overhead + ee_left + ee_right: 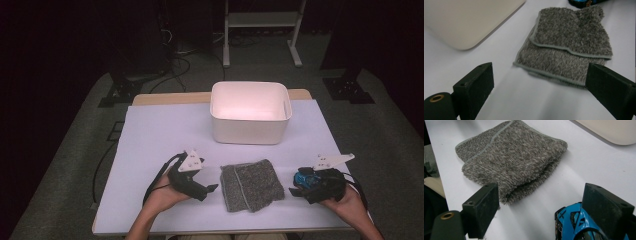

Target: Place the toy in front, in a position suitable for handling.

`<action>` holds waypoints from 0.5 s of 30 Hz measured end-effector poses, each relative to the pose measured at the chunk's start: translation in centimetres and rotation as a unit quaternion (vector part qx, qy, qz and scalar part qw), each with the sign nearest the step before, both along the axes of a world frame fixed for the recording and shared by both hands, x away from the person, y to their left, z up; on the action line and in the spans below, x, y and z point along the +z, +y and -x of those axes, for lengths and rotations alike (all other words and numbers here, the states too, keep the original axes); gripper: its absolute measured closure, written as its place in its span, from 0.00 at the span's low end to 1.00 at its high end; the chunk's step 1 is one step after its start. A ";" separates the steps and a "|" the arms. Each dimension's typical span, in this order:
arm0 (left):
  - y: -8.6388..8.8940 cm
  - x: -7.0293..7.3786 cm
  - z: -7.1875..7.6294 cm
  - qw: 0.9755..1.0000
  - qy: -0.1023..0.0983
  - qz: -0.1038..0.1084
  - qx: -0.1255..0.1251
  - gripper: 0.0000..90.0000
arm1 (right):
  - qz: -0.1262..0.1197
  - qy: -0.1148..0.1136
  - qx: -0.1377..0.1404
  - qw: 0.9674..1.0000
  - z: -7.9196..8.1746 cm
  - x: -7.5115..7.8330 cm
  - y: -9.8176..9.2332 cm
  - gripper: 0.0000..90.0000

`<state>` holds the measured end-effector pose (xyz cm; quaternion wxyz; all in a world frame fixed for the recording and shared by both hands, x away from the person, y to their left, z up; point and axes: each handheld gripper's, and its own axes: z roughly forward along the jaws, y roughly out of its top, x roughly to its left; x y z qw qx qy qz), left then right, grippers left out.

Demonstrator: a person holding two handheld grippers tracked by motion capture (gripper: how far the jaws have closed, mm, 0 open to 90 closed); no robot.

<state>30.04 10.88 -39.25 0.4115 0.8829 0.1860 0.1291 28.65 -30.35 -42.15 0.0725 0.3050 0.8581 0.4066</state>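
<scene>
Left gripper (537, 82): jaws wide apart, nothing between them, aimed at the near edge of the folded grey towel (567, 47). One jaw sits just in front of the towel's corner; I cannot tell if it touches.

Right gripper (540, 207): jaws also apart. A blue toy car (574, 225) sits low between them, up against the inner face of one jaw. No squeeze visible, so I read it as loose, not clamped.

Towel lies flat on the white table cover (160, 135), between the two grippers, in front of the white tub (250, 112). From above the left gripper (212, 188) stops just short of the towel, and the right gripper (295, 190) is near its other side with the car (304, 179) at its tip.

Likely reason for the layout: both hands flank the towel to take it from two sides, tub behind as the drop point.

View differences: left gripper view shows the layered fold edges and piping; right gripper view shows the rounded fold side and the car's front end; the high view gives the tub's open top, which looks empty.
</scene>
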 end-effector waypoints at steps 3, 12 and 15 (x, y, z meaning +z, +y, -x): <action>-1.0 0.2 -0.3 1.000 -0.002 -0.001 -0.014 0.09 | 0.001 -0.002 0.000 1.000 0.0 0.0 -0.1 0.15; -5.1 0.4 -1.6 0.997 -0.006 -0.023 -0.073 0.09 | 0.001 -0.009 -0.005 1.000 0.2 0.5 -0.7 0.15; -6.4 0.5 -2.0 0.995 -0.006 -0.032 -0.092 0.09 | 0.002 -0.009 -0.006 1.000 0.2 0.6 -0.7 0.15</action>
